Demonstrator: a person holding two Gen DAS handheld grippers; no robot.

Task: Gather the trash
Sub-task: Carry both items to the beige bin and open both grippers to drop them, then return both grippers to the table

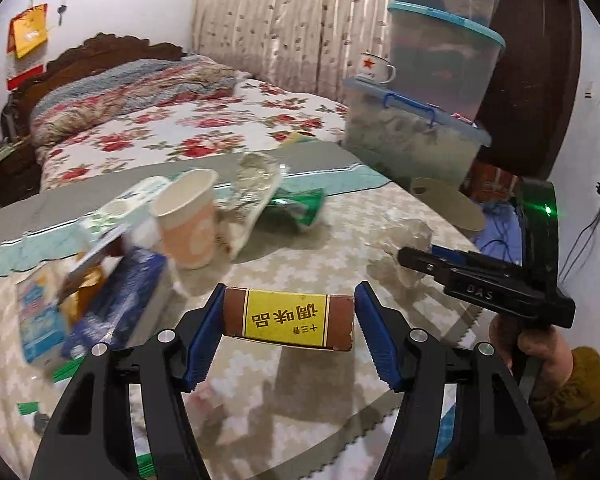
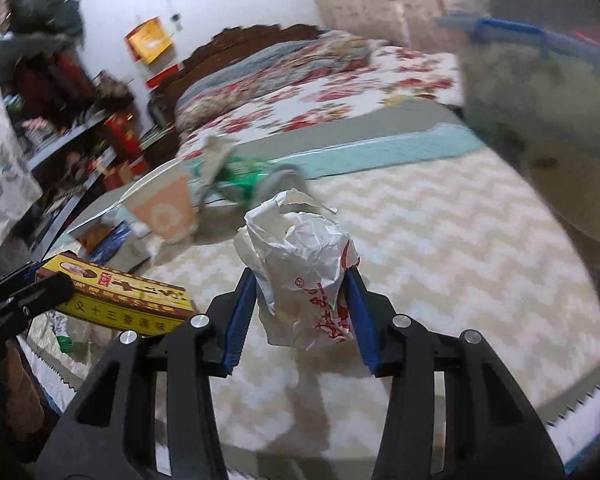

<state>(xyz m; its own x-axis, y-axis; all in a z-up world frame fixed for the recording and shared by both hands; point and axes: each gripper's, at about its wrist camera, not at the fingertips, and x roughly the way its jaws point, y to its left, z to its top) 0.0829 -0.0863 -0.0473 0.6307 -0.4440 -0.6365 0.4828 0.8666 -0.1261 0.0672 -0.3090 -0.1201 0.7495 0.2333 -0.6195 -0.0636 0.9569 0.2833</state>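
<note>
Yellow box (image 1: 288, 322) clamped, crumpled bag (image 2: 306, 268) clamped

Blurred shelf clutter (image 2: 60, 92), storage bin (image 2: 540, 92) cut off at edge

The round bench (image 1: 340, 240), covered with a beige zigzag-patterned cloth under a clear sheet, carries the clutter. At its 10 o'clock in the left wrist view stands an upright peach paper cup (image 1: 186, 220), with a crumpled foil-and-paper wrapper (image 1: 256, 188) and a green crushed packet (image 1: 300, 208) just beyond, toward 12. At 9 o'clock lie blue printed cartons (image 1: 116, 300), heaped together. At 2 o'clock rests a stack of translucent plastic storage boxes (image 1: 412, 140).
</note>
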